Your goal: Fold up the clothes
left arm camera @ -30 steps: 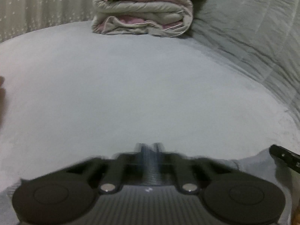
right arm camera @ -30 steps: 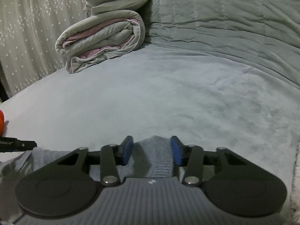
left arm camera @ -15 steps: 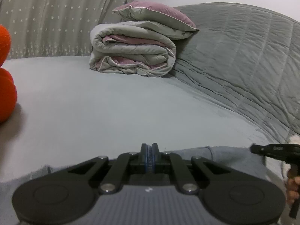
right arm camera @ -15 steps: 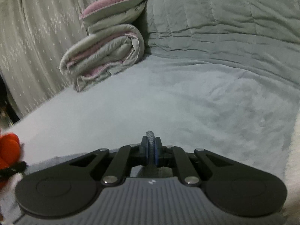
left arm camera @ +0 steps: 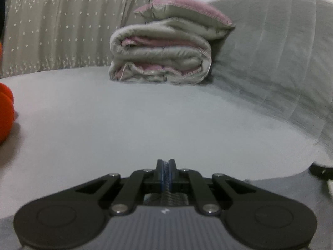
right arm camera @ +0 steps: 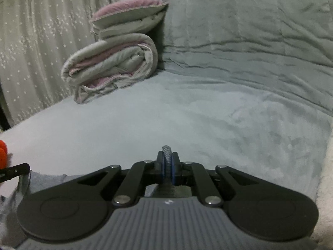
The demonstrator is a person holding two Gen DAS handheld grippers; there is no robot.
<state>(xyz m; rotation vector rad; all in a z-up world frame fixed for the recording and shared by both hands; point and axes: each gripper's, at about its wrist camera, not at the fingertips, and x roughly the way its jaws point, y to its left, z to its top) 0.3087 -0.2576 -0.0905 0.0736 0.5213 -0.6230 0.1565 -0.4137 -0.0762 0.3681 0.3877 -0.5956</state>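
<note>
At the far left edge of the left wrist view an orange soft object (left arm camera: 5,112) rests on the bed (left arm camera: 145,120), cut off by the frame. Behind it, along the far left, hangs a pale curtain (left arm camera: 58,29) sprinkled with small white stars. Further right, at the far side of the bed, a folded grey-and-pink quilt (left arm camera: 160,62) lies with a pillow (left arm camera: 185,14) of the same colours stacked on top. To the right of that pile rises a quilted grey headboard cover (left arm camera: 276,48).

Near the camera, the left gripper (left arm camera: 165,171) has its jaws clenched; dark grey knit shows just behind them, so they seem to pinch the grey garment (left arm camera: 276,184), whose cloth spreads to the right of the gripper, low and near. At the right edge of this view a dark tip of the other tool (left arm camera: 321,170) pokes in above the cloth.

In the right wrist view the orange object (right arm camera: 3,152) again sits at the far left edge, with a black bar (right arm camera: 14,169) of the left tool just beside it. The garment (right arm camera: 43,179) lies on the near left part of the bed. The right gripper (right arm camera: 168,164) has its jaws clamped on a thick grey knit fold (right arm camera: 167,151) of the garment, which sticks up between the pads. The quilt (right arm camera: 110,66) and pillow (right arm camera: 129,14) stand far left of centre.
</note>
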